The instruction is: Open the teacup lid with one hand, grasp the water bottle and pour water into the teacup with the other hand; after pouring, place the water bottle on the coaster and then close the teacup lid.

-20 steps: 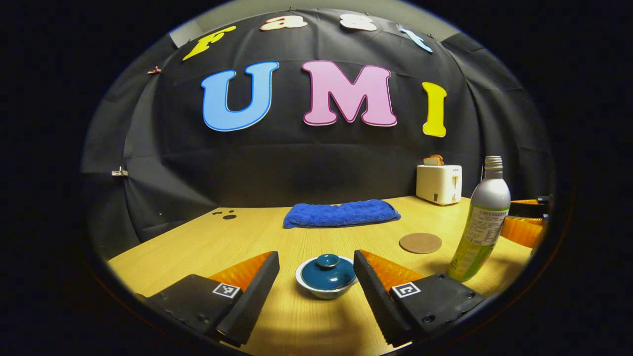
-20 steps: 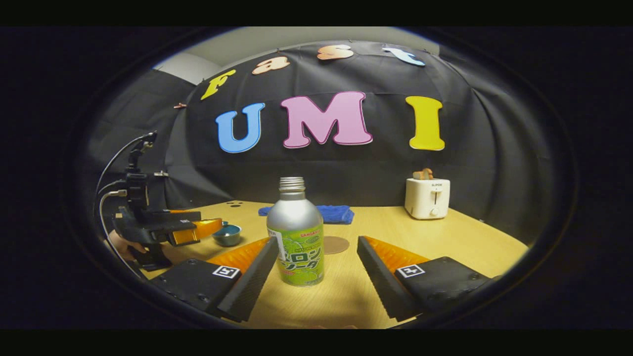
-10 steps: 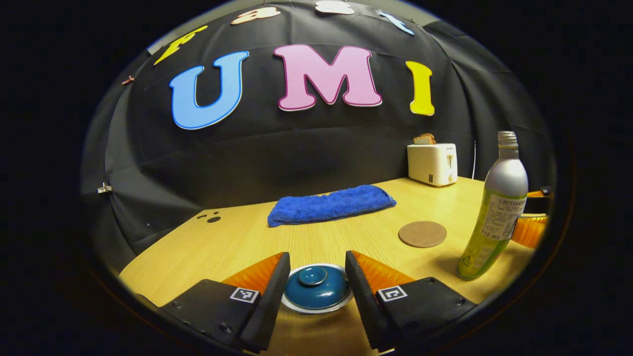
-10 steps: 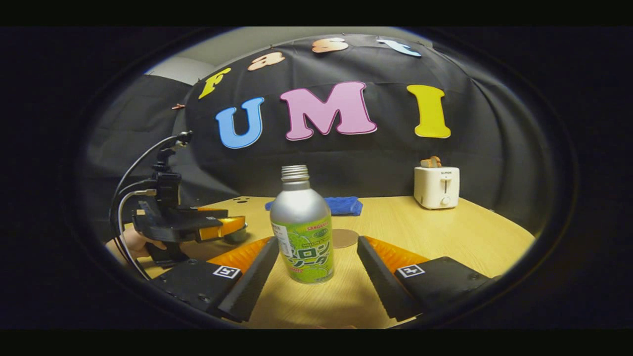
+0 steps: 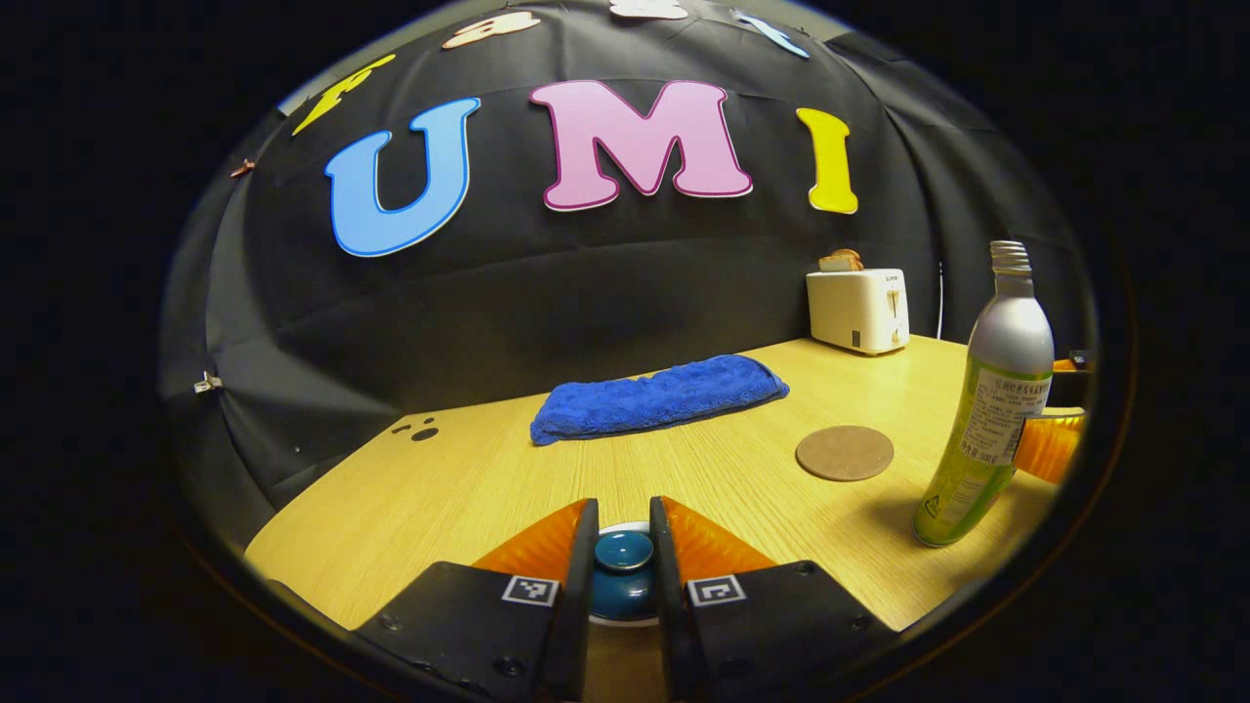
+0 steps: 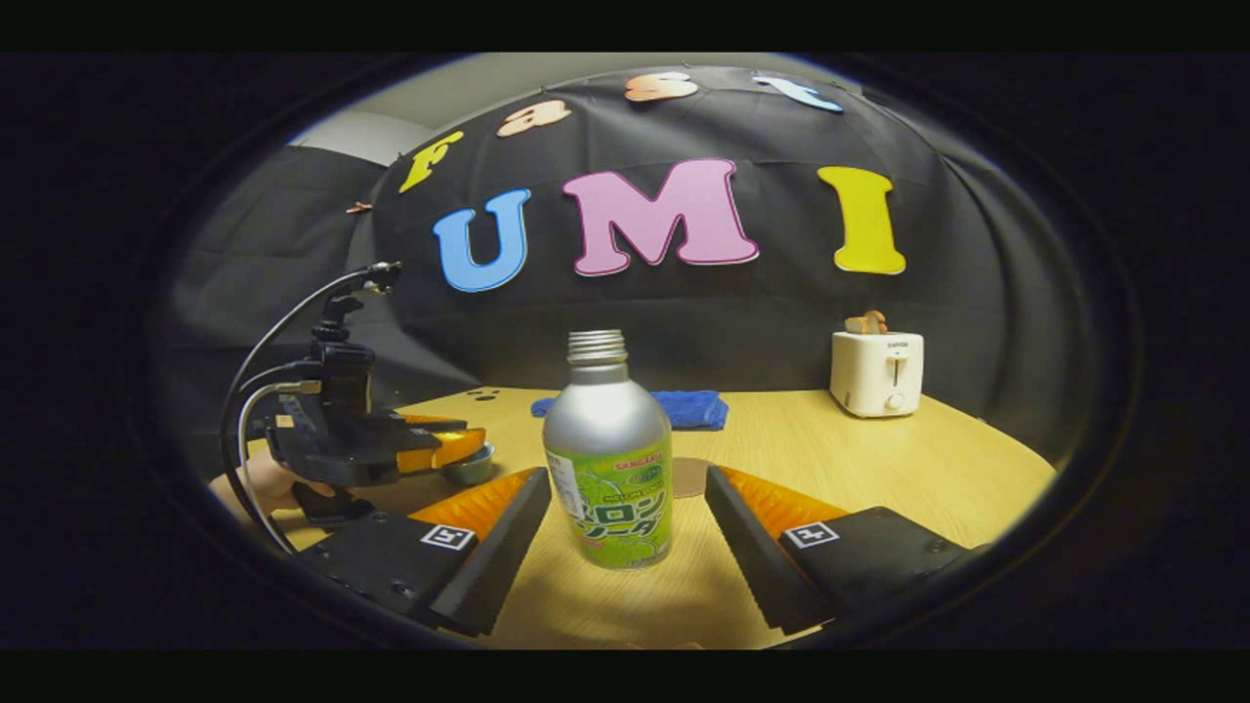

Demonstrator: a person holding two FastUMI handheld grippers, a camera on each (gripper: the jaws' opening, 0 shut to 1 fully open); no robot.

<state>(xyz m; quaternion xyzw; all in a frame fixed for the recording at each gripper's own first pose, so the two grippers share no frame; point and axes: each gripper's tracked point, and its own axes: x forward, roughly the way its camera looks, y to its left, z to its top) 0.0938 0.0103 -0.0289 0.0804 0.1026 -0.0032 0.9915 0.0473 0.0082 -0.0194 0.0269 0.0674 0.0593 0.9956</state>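
Observation:
The teal teacup lid [image 5: 623, 578] sits on its white-rimmed teacup [image 6: 470, 470] at the table's near edge. My left gripper [image 5: 623, 516] is down over it, both fingers pressed against the lid's round knob [image 5: 623, 550]. In the right gripper view the same gripper [image 6: 430, 451] hangs over the cup at the left, with a hand behind it. The silver and green water bottle [image 6: 610, 459] stands upright and uncapped between the fingers of my right gripper [image 6: 626, 475], which is open and clear of it. The round brown coaster [image 5: 845, 453] lies flat left of the bottle [image 5: 986, 410].
A folded blue towel [image 5: 659, 397] lies across the middle of the wooden table [image 5: 469, 478]. A white toaster [image 5: 859, 310] with bread in it stands at the back right corner. The black cloth wall closes the far side.
My left gripper has come down and forward over the teacup and narrowed from wide open until its fingers press on the lid's knob. The right gripper has barely shifted, still open around the bottle.

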